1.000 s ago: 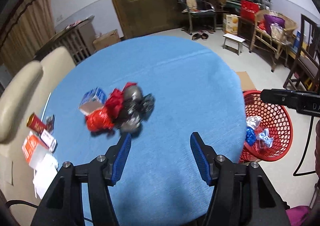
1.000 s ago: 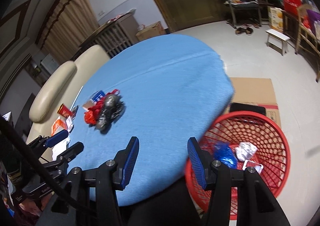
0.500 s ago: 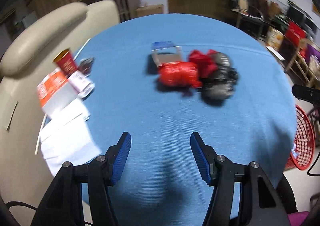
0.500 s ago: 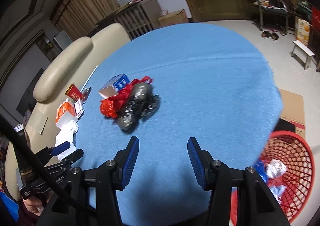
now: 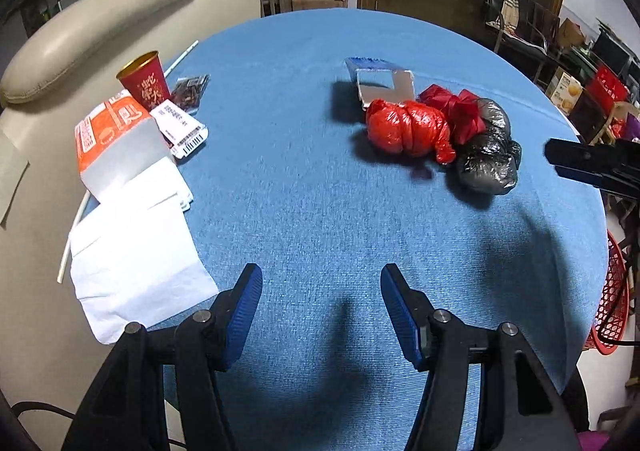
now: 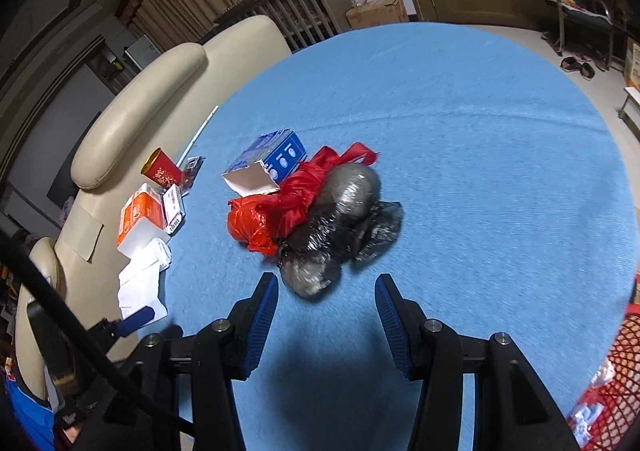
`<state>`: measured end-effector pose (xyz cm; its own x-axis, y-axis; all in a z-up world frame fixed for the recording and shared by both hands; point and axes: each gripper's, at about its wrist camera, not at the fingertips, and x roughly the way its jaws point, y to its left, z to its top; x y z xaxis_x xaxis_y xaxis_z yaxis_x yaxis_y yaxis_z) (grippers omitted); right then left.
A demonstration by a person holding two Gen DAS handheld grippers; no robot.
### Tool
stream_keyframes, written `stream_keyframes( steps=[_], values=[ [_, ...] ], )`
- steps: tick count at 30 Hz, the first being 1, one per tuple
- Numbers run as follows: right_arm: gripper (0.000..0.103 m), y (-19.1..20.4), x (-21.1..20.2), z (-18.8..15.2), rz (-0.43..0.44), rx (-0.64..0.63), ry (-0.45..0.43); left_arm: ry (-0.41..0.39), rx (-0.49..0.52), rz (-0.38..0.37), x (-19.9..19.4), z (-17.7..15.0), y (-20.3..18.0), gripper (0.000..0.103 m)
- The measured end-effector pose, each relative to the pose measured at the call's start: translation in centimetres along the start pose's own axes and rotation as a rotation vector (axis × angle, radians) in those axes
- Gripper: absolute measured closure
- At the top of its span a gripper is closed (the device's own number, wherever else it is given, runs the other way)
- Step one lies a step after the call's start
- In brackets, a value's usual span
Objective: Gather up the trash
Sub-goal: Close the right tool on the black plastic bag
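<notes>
**Trash pile sitting mid-table, both grippers spread wide with nothing in them**

So here's the setup: round table with a blue cloth, and the trash is bunched up in one heap around the middle of it. There's a knotted red plastic bag pressed right up against a black plastic bag, plus a flattened blue carton with its silver inside showing, touching the red bag on the far side. From the right wrist view the black bag is the closest piece, lying just ahead of the fingers, a bit left of centre.

The right gripper has its blue pads spread wide apart, holding nothing, hovering above the cloth just short of the black bag. The left gripper is the same deal: fingers wide apart, nothing between them, only bare cloth in front.

Off on the left edge of the table, well apart from the heap, there's more stuff: a red paper cup standing upright, an orange and white box, a white paper bag lying flat, and a small dark wrapper beside the cup.

A red mesh basket sits off the table's right edge, with some scraps in it. A cream sofa runs behind the left side.
</notes>
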<state>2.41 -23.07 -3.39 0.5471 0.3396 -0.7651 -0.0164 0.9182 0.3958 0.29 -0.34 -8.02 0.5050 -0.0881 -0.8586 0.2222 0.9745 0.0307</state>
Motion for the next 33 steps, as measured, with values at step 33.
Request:
stream_keyframes(
  steps=[33],
  values=[
    [0.076, 1.5, 5.8, 0.3, -0.069, -0.017, 0.057, -0.031, -0.004, 0.01, -1.6, -0.3, 0.6, 0.041]
  ],
)
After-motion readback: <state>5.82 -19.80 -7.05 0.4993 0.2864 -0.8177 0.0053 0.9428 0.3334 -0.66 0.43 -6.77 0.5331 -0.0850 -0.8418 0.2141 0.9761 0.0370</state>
